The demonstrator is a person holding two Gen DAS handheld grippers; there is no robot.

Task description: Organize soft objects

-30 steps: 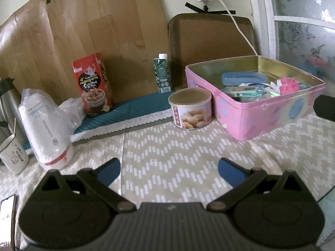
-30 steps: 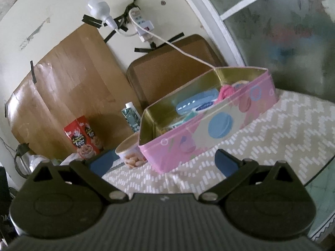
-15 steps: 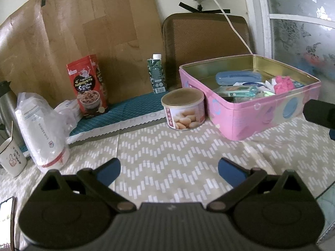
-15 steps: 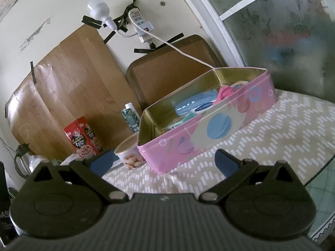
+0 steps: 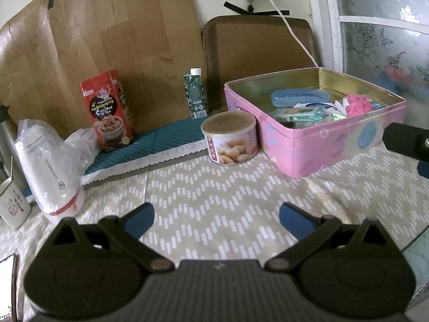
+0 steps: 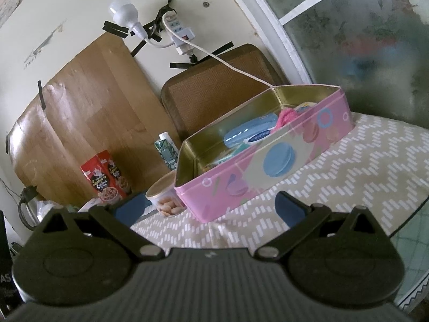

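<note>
Since 1 s ago we see left gripper (image 5: 215,216) drifted left; pink tin (image 5: 319,145) long axis runs left-right. Both tongs open, incl. right gripper (image 6: 210,204); red pouch (image 5: 108,111) text unreadable.

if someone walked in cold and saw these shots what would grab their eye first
Probably the open pink tin on the zigzag tablecloth, with a blue case and a fuzzy pink thing among the clutter inside. Next, the round biscuit can right beside the tin's left end, and the red snack box upright against the brown board behind. Both claws, left and right, are open and empty.
</note>
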